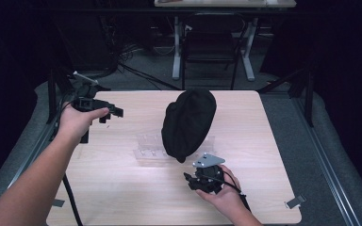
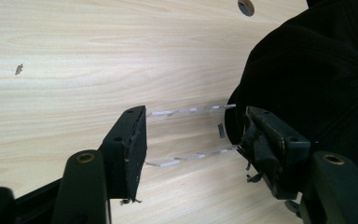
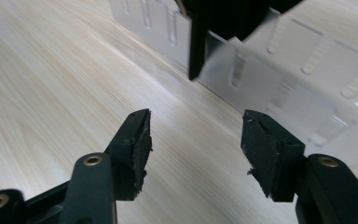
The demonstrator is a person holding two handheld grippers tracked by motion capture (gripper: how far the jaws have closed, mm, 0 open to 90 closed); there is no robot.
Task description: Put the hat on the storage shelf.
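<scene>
A black cap (image 1: 188,122) rests on a clear acrylic stand (image 1: 148,143) at the middle of the wooden table (image 1: 122,188). My left gripper (image 1: 115,113) is held over the table's far left, apart from the cap, its jaws open. In the left gripper view the stand's clear edges (image 2: 191,112) show beyond the open left gripper (image 2: 193,135), with the cap (image 2: 317,70) to the right. My right gripper (image 1: 188,181) sits low near the front edge, just below the cap. It (image 3: 196,135) is open, facing the stand (image 3: 270,79) and the cap's edge (image 3: 223,18).
A black chair (image 1: 209,47) and white desk legs (image 1: 176,52) stand beyond the table's far edge. Dark posts flank the table at left (image 1: 52,94) and right (image 1: 308,94). A strip of tape (image 1: 294,201) lies at the front right corner. A hole (image 2: 245,6) is in the tabletop.
</scene>
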